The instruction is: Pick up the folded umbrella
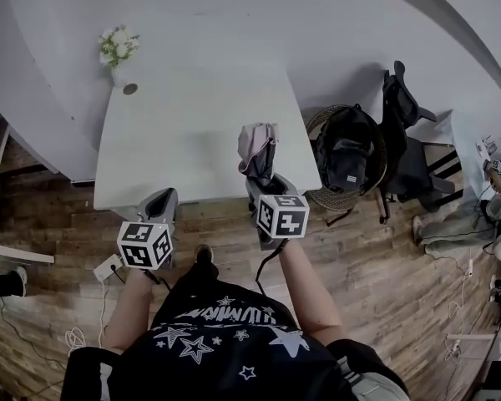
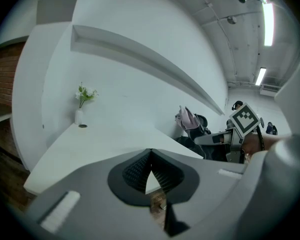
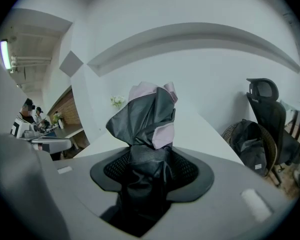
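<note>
The folded umbrella (image 1: 257,151), black with pink panels, stands upright in my right gripper (image 1: 265,184) above the near right part of the white table (image 1: 184,140). In the right gripper view both pads press on its dark lower part (image 3: 149,159) and the bunched fabric rises above the jaws. My left gripper (image 1: 161,200) hovers at the table's near edge, left of the umbrella. In the left gripper view its pads (image 2: 140,170) meet at the tips with nothing between them, and the umbrella (image 2: 186,118) shows far off to the right.
A small vase of white flowers (image 1: 117,53) stands at the table's far left corner. Right of the table are a wicker basket with a black backpack (image 1: 346,157) and a black office chair (image 1: 401,111). A power strip (image 1: 107,267) lies on the wooden floor.
</note>
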{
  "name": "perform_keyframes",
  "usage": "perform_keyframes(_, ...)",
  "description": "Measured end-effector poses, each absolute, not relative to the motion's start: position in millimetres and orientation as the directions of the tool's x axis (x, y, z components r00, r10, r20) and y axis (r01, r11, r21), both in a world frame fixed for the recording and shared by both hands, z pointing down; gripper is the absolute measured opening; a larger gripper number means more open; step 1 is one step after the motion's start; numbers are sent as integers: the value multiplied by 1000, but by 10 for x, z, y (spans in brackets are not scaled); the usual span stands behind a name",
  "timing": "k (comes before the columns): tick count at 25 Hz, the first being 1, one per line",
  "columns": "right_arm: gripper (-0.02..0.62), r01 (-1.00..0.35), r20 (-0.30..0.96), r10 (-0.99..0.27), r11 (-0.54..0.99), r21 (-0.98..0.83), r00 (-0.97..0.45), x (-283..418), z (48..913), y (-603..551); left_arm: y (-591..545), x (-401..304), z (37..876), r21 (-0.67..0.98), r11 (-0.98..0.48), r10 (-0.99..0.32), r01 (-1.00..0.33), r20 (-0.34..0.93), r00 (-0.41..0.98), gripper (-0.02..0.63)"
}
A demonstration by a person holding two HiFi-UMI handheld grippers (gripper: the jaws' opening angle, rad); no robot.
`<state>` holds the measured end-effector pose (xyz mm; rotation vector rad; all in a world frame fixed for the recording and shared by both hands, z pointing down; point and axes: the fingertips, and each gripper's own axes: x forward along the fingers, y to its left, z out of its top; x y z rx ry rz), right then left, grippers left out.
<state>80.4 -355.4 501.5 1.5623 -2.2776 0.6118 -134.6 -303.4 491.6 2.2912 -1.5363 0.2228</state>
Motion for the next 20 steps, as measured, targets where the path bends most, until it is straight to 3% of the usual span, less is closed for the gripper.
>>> perform_keyframes(20, 239, -937, 449, -822, 300, -181, -350, 1273, 4920, -1968, -1587, -1009, 4864, 217, -314, -872, -924, 320, 371, 3)
